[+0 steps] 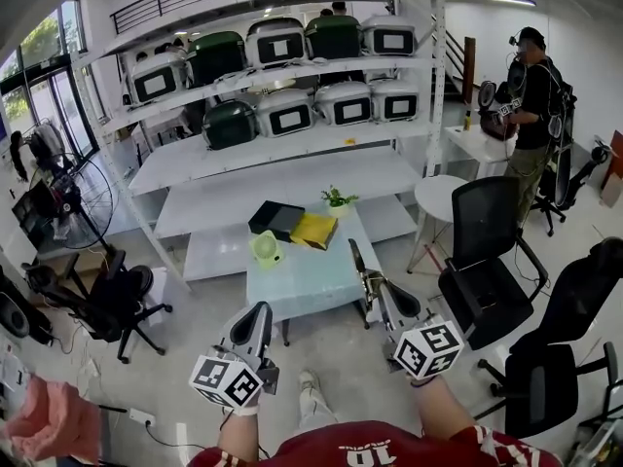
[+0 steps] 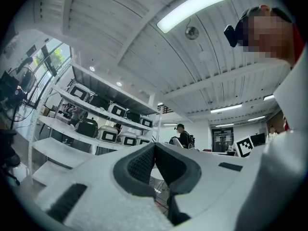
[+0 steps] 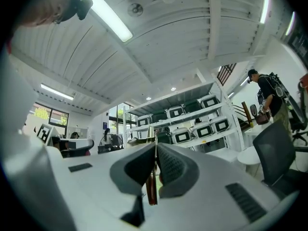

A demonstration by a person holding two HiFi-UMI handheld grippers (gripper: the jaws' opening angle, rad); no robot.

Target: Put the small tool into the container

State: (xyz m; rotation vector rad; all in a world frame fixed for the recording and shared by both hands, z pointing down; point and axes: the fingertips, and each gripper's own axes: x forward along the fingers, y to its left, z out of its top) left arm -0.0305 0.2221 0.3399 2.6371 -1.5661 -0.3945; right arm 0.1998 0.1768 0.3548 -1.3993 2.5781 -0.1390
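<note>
Right gripper (image 3: pixel 155 148): closed on small tool (image 3: pixel 151 189), pinched between jaws. Left gripper (image 2: pixel 154 146): closed, empty. Judge tool thin, stiff, light, likely slippery; grip firmly mid-shaft. Carry to far table (image 1: pixel 311 275).

A pale table (image 1: pixel 313 278) stands at the centre of the frame; along its upper edge lie a black box (image 1: pixel 275 218), a yellow packet (image 1: pixel 314 230) and a small potted plant (image 1: pixel 338 199), with a pale green container (image 1: pixel 266 249) at its left edge

Table (image 1: pixel 313 282) bare at near half — black box (image 1: pixel 275 218), plant (image 1: pixel 338 199) at far edge
</note>
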